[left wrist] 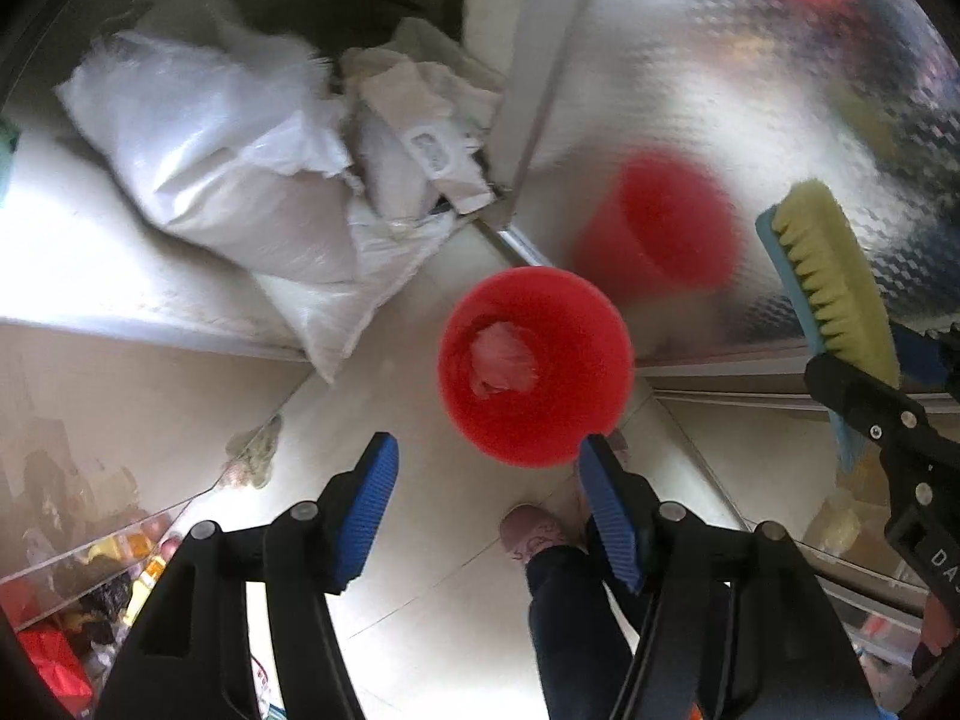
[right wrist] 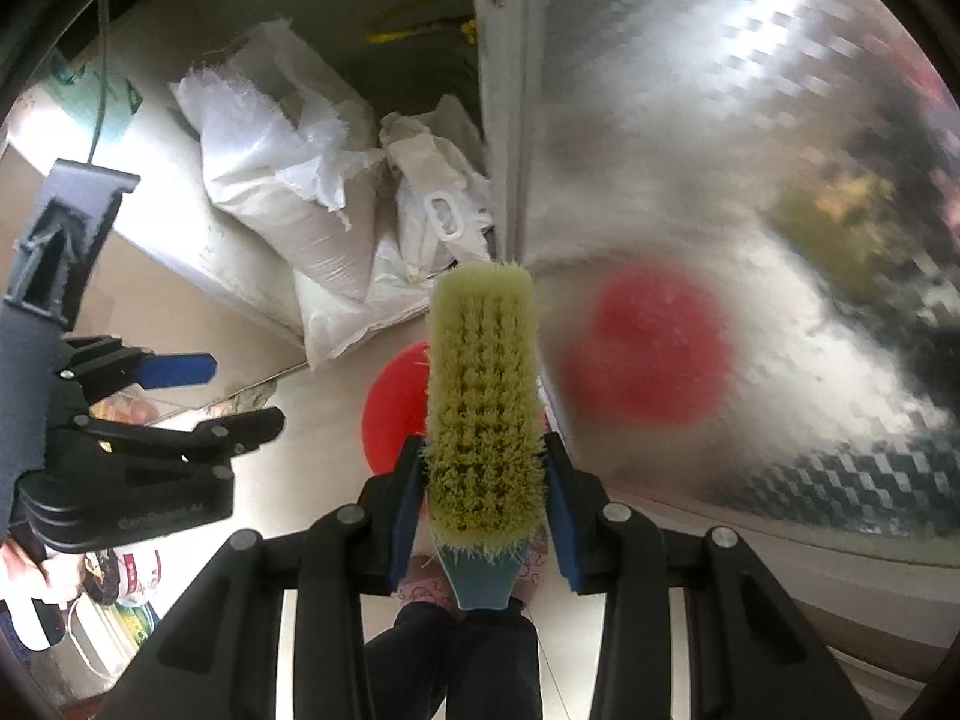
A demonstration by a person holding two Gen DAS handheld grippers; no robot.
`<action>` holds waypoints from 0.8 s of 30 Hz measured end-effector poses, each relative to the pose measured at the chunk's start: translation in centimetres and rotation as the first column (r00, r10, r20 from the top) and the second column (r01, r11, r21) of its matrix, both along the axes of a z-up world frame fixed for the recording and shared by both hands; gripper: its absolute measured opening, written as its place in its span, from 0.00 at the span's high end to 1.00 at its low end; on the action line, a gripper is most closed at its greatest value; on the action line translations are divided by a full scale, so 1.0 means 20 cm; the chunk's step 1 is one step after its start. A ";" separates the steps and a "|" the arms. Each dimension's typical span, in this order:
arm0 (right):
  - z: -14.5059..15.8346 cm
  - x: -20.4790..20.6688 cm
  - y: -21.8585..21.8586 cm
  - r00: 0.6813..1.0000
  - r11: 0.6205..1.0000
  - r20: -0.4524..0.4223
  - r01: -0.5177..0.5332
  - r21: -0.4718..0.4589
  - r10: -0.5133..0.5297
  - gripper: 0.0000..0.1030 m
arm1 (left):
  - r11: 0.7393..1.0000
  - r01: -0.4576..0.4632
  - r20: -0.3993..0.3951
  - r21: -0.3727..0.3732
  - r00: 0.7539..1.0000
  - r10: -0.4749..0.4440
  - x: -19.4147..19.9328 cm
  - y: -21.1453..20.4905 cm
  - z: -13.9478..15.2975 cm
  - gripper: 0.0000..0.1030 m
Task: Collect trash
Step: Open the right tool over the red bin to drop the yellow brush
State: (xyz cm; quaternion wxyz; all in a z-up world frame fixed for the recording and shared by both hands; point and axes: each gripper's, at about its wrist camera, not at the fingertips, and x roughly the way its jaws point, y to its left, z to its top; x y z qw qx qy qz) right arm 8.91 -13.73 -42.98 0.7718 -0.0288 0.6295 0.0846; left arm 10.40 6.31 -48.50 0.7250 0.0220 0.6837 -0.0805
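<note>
A red bin [left wrist: 534, 366] stands on the pale floor below me, with a crumpled pinkish wad of trash [left wrist: 501, 360] inside it. My left gripper [left wrist: 486, 498] is open and empty, above the bin's near rim. My right gripper [right wrist: 483, 516] is shut on a brush [right wrist: 483, 396] with yellow-green bristles and a blue back, bristles facing the camera. The brush also shows at the right of the left wrist view [left wrist: 831, 276]. The red bin [right wrist: 396, 408] is partly hidden behind the brush in the right wrist view, where the left gripper [right wrist: 240, 399] shows at the left.
A shiny metal panel [left wrist: 750, 90] on the right reflects the bin. White sacks [left wrist: 228, 156] and crumpled paper [left wrist: 420, 120] lie by the wall. A glass shelf with packaged goods [left wrist: 90, 570] is at lower left. The person's slippered foot [left wrist: 534, 534] is on the floor.
</note>
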 end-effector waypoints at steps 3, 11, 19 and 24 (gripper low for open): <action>-0.02 0.00 0.03 1.000 1.000 -0.002 -0.020 0.011 0.020 0.66 | 0.999 -0.040 0.006 -0.006 0.999 0.040 -0.01 0.06 0.00 0.38; -0.15 0.00 0.12 0.996 0.996 -0.016 -0.088 0.006 0.088 0.66 | 0.999 -0.048 0.025 0.018 0.999 0.048 -0.06 0.17 -0.06 0.18; -0.20 0.02 0.13 0.993 0.993 -0.028 -0.114 0.017 0.115 0.65 | 0.997 -0.079 0.030 0.008 0.996 0.078 -0.07 0.21 -0.09 0.10; -0.23 0.02 0.15 0.989 0.990 -0.037 -0.142 0.010 0.142 0.65 | 0.996 -0.085 0.021 0.002 0.996 0.085 -0.08 0.21 -0.11 0.05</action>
